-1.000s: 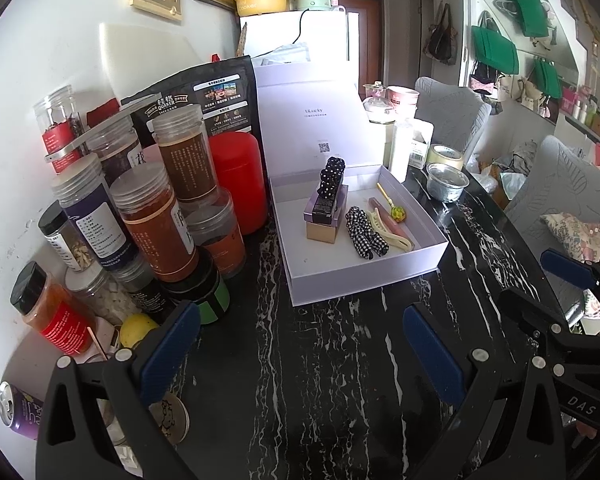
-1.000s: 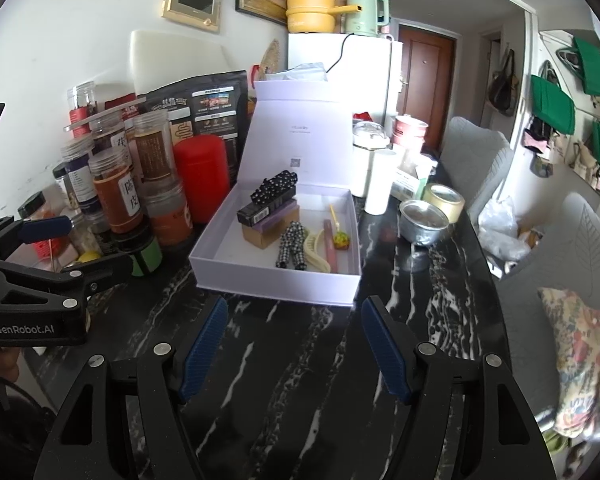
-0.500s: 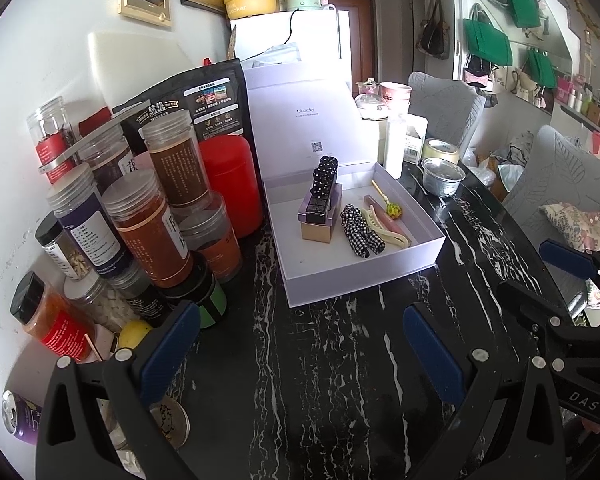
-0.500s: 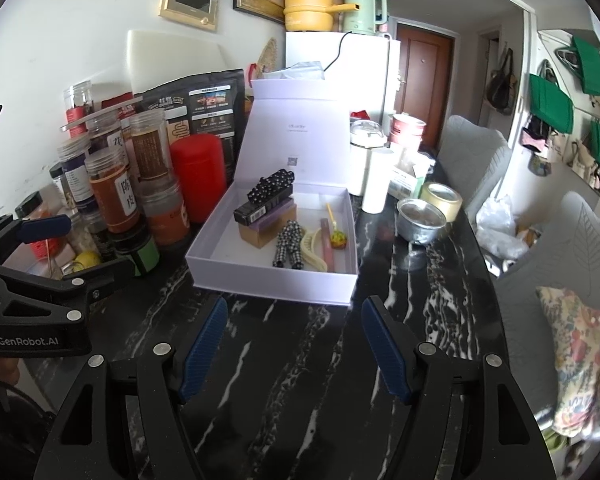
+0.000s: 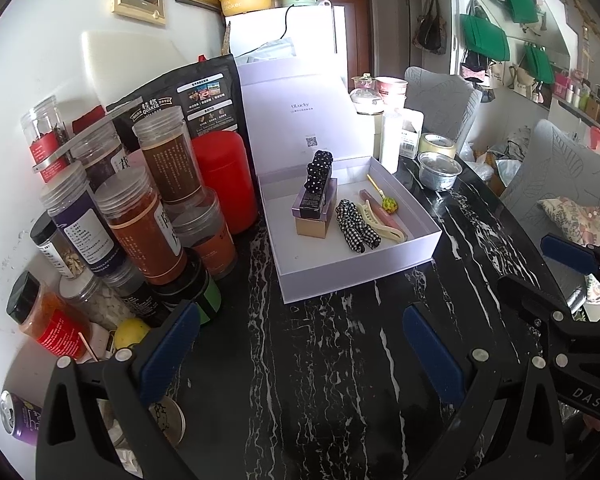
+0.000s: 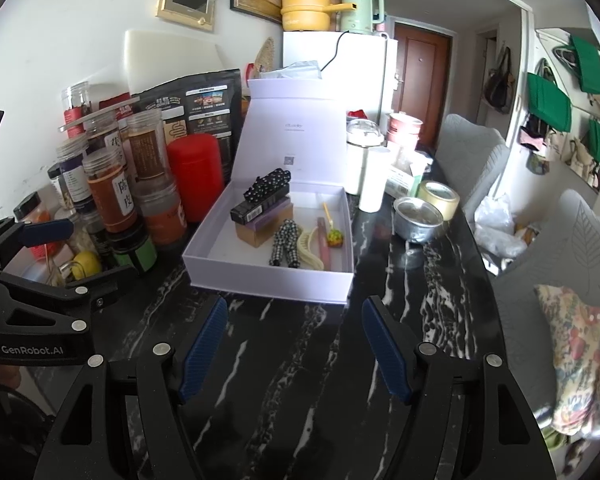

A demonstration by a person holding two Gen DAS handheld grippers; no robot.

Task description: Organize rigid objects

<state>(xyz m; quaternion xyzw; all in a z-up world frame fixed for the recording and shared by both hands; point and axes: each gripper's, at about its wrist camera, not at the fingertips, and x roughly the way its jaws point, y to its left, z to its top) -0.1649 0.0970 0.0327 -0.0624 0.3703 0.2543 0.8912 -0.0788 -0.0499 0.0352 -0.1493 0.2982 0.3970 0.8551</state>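
Black marble-look tabletop (image 5: 320,360) with white veins, pushed up against a white wall in a pretty cluttered room, with a white fridge (image 6: 364,68) at the back that has a yellow cooker (image 6: 304,14) and a mint kettle (image 6: 358,10) on top.

Far left is a packed bunch of clear spice jars (image 5: 140,220) with a red canister (image 5: 224,180) just beside them and a black Quaker bag (image 5: 196,96) standing behind.

The left gripper (image 5: 300,344) hovers low over the bare tabletop in front of the jars, jaws spread wide apart with nothing between the blue pads.

Middle of the tabletop: an open lilac gift box (image 6: 268,280), lid standing up at the back. Everything rigid sits inside it. There's a small tan box (image 6: 260,232) with a purple one and a black one stacked on it, and a black polka-dot clip (image 6: 266,184) on top. Right of the stack lie a checkered bow (image 6: 286,242), a cream claw clip (image 6: 308,250), a pink tube (image 6: 322,242) and a little yellow-green stick thing (image 6: 334,236).

The right gripper (image 6: 292,340) hovers just in front of the box's near wall, jaws open too, holding nothing.

Right of the box: a white tumbler (image 6: 374,180), a metal bowl (image 6: 418,220) and a tape roll (image 6: 438,198), then grey chairs (image 6: 472,152) past the edge.
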